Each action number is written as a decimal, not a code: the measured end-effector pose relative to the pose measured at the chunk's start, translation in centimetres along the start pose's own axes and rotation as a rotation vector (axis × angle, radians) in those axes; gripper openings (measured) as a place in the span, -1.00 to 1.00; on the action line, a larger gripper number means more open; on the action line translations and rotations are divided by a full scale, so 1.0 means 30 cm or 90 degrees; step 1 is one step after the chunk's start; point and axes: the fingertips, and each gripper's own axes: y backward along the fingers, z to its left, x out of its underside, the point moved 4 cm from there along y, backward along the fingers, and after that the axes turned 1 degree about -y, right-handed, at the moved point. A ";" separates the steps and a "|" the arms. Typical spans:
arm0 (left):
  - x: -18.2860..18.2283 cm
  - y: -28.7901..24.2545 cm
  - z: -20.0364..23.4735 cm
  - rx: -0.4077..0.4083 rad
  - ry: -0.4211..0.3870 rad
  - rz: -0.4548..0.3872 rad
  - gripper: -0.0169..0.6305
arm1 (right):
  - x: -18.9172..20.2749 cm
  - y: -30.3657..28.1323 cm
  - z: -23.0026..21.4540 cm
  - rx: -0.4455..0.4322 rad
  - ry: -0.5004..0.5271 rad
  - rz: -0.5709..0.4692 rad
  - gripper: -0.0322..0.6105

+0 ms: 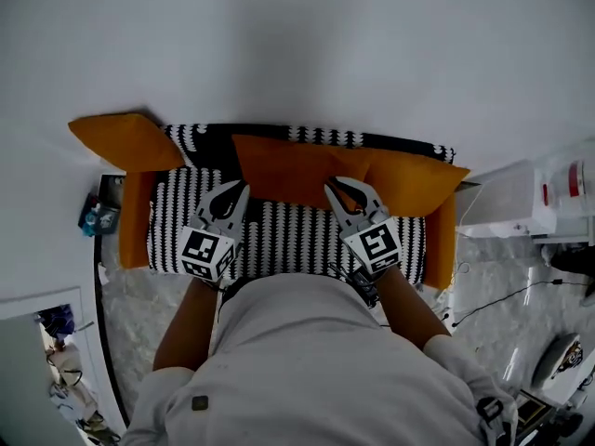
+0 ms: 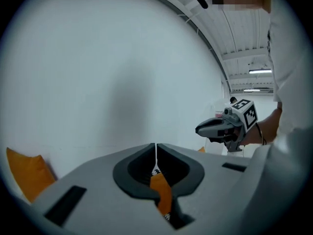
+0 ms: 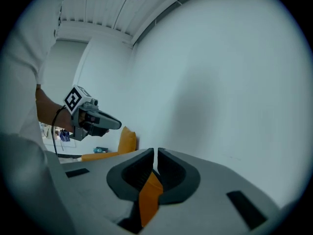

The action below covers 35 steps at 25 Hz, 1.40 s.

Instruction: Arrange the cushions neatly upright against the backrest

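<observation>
The jaws of the left gripper (image 1: 239,190) and the right gripper (image 1: 335,190) are both pinched on the near edge of the orange cushion (image 1: 288,167) at frame centre, probably to carry it level toward the backrest (image 1: 321,137). Beyond, at upper left, a second cushion (image 1: 125,142) lies.

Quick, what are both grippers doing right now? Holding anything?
Left gripper: closed on the orange cushion.
Right gripper: closed on the same orange cushion.
</observation>
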 end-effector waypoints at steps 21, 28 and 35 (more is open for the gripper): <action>-0.087 0.110 -0.023 -0.070 -0.009 -0.026 -0.92 | -0.110 0.011 0.015 -0.061 0.015 -0.054 -0.82; -0.077 0.231 0.012 -0.124 -0.004 -0.027 -0.92 | -0.158 -0.047 0.080 -0.108 0.025 -0.067 -0.82; -0.061 0.442 0.096 -0.175 0.001 -0.050 -0.92 | -0.239 -0.151 0.281 -0.176 0.050 -0.080 -0.82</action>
